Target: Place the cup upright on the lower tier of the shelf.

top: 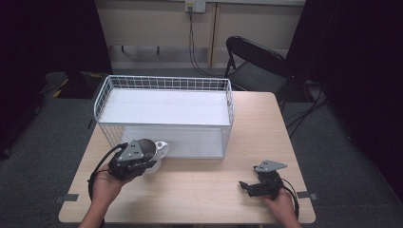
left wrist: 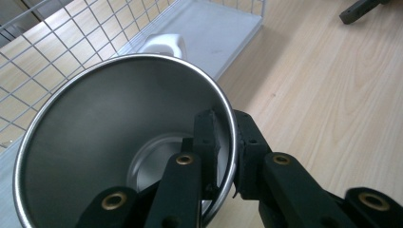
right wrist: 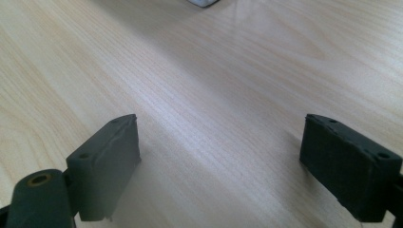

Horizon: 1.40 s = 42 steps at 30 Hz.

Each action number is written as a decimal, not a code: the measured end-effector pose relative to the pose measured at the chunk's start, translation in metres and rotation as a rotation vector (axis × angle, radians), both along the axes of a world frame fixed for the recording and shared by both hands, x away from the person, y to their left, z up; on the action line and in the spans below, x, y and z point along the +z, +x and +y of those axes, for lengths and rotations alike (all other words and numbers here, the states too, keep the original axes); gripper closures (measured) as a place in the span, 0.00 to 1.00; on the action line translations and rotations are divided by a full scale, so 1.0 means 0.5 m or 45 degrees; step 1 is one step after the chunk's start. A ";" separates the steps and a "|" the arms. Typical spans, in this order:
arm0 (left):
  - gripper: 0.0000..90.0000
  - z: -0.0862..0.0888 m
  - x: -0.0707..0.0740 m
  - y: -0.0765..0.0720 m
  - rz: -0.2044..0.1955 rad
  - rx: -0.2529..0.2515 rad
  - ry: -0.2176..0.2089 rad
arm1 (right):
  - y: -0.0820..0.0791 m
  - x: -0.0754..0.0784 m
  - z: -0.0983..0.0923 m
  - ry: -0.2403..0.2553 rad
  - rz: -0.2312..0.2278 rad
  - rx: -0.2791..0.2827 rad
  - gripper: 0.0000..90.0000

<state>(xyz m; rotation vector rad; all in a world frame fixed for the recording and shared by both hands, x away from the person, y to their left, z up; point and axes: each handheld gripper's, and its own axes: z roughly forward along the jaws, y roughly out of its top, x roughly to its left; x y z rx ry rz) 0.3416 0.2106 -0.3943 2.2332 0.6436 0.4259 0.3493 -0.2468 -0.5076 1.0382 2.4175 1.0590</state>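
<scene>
Presently: steel cup [left wrist: 109, 142], round, smooth brushed interior, white handle [left wrist: 164, 43], tipped with mouth facing left claw [left wrist: 223, 152], just before wire basket [top: 164, 114]; rim pinched between its jaws. Right claw [right wrist: 223, 166] spread wide, empty, over pale wood-grain desk [right wrist: 228, 71].

Place: looked like a lab or recording room
Signs: dark curtains [top: 43, 33]; grey carpet [top: 332, 156]; folding chair [top: 256, 61]; wall socket [top: 195, 5]; lone worktop [top: 266, 123]

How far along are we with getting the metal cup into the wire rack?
Done: the left gripper is shut on the metal cup, its fingers pinching the rim. In hand: the cup is held by the wire rack. Left: setting it inside. The right gripper is open over the table.
</scene>
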 end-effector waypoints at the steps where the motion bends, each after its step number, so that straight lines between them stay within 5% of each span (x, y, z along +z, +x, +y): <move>1: 0.92 0.000 0.000 0.002 -0.002 0.002 0.005 | 0.000 0.000 0.000 0.000 0.000 0.000 0.14; 42: 0.92 -0.031 -0.001 0.042 -0.106 0.100 0.079 | 0.000 0.000 0.000 0.000 0.000 0.000 0.13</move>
